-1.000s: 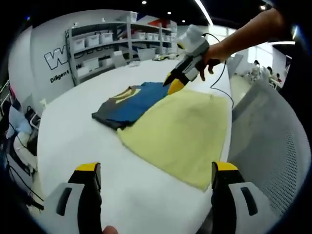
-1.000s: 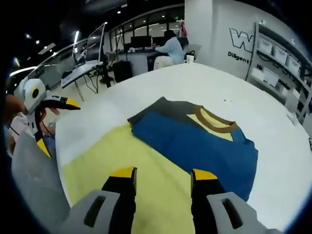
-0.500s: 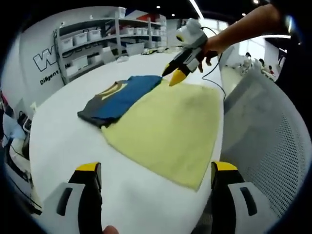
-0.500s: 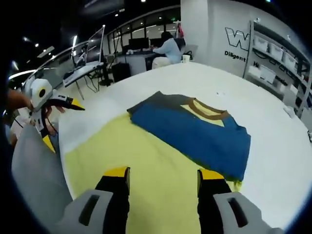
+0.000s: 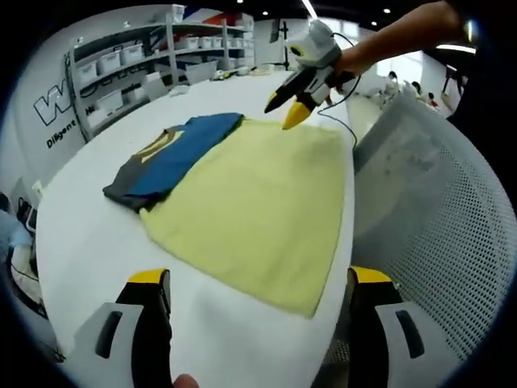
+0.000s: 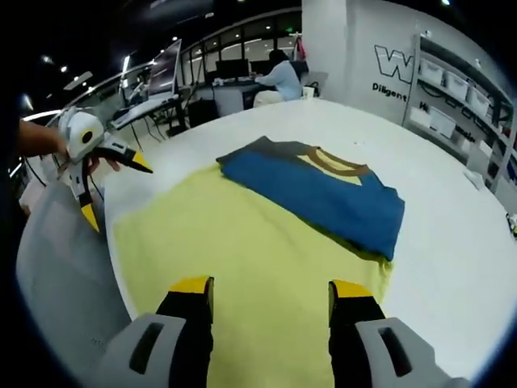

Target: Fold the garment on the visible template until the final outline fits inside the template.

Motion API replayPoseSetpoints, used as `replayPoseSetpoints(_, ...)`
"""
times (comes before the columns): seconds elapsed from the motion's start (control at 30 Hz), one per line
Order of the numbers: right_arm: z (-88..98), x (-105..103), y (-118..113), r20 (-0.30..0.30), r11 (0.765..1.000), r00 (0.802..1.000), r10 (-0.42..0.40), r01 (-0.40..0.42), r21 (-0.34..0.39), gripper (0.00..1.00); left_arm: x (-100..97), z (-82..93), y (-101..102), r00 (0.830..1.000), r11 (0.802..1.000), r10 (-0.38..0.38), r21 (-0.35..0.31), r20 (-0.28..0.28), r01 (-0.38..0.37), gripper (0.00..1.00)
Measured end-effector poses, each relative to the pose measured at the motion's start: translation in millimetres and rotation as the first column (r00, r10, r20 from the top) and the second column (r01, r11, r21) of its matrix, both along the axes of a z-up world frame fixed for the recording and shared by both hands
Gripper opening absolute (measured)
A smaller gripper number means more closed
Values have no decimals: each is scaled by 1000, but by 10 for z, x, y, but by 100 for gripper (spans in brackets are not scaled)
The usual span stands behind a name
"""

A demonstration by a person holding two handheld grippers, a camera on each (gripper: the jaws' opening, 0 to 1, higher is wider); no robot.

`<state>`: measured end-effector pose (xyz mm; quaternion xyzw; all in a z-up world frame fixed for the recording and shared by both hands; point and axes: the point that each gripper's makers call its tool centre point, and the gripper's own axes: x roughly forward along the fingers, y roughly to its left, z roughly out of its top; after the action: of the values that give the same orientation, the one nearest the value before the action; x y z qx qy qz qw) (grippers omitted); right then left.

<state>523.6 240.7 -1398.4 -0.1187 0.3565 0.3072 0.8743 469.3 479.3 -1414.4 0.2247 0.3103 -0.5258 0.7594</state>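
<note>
Handling: the folded blue knit garment with yellow collar panel and grey edge (image 6: 323, 198) is judged soft, light and limp; it will sag and unfold if lifted by one layer.
Location: garment lies on the white round desk (image 5: 97, 234), overlapping the far edge of the flat pale-yellow rectangular template (image 5: 250, 206).
Grasp point: pinch a folded edge or corner through all layers; judged best at the blue edge over the template.
Left gripper (image 5: 254, 319): jaws spread, holding nothing, above the near desk edge.
Right gripper (image 6: 271, 311): jaws spread, holding nothing, over the template.
Writing: wall lettering (image 6: 401, 69), a large "W" with "Diligent" beneath, partly cut off.
</note>
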Motion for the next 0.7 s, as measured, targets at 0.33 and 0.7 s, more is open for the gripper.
replayPoseSetpoints(0.33,-121,-328,-191,-9,999,999,34,-34,-13,52,-136,-90,-20,998,997,-66,43,-14,67,77)
replayPoseSetpoints(0.7,-159,-601,-350,-24,992,992,122,-123,-41,51,-254,-127,-67,986,978,-168,125,10,165,56)
